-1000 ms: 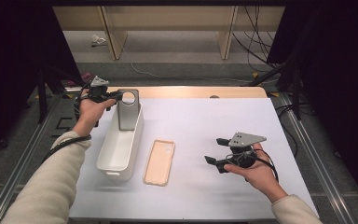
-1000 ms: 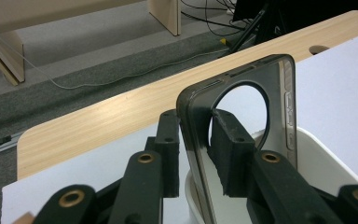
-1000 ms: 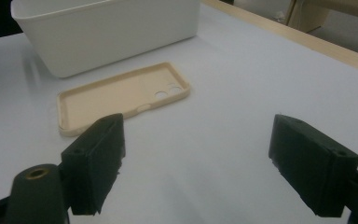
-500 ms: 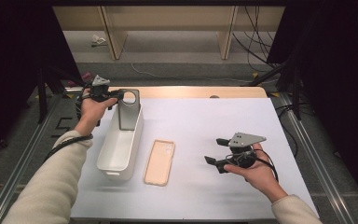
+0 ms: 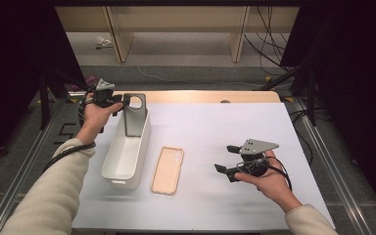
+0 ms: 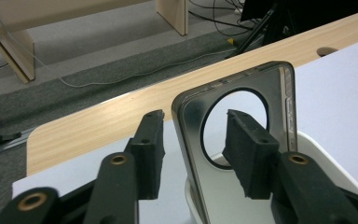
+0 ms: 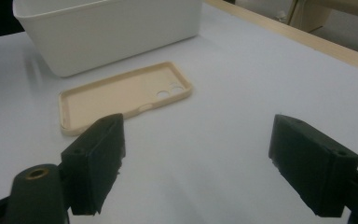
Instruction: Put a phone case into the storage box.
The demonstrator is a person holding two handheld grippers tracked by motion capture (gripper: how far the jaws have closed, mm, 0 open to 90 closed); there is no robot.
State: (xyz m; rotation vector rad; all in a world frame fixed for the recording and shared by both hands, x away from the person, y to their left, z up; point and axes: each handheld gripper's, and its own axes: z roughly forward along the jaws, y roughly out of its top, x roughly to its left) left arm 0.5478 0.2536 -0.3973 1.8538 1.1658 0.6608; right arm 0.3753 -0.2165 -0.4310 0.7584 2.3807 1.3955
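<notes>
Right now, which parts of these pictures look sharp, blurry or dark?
High view: lit table, black surroundings. Left gripper view: near jaws soft, grey phone case fairly sharp, faint sheen on its edge. Right gripper view: jaws blurred, beige case clearer beside the white bin.

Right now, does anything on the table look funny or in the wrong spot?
Yes: the grey phone case stands on end at the far end of the white bin, leaning on its wall. The left gripper has just been opening around it, pads apart from it. The beige phone case lies flat.
</notes>
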